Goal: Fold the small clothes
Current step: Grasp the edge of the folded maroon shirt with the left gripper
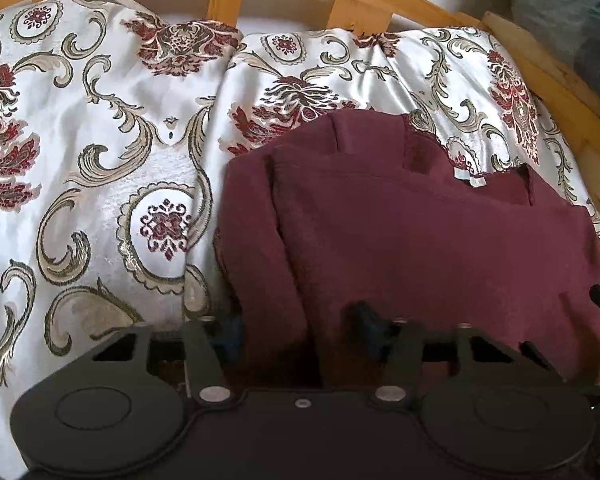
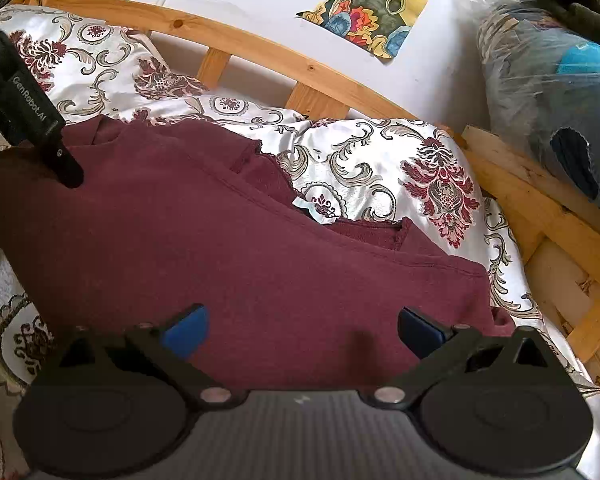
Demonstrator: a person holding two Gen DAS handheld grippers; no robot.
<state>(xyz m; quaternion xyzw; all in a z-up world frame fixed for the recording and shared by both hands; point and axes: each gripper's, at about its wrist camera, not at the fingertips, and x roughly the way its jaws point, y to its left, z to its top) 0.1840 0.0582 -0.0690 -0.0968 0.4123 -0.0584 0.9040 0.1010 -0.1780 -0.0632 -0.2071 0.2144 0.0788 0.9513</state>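
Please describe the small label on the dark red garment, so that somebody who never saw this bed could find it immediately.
Start from the wooden headboard and come down over the flowered bedcover to the maroon garment spread on it. At the garment's upper edge, in the dip of the neckline, sits a small pale label. It is the only light, plain patch on the dark red cloth.

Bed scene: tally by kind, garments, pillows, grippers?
Maroon garment: 1
Floral pillows: 2
Grippers, left gripper and right gripper: 2
Total: 5
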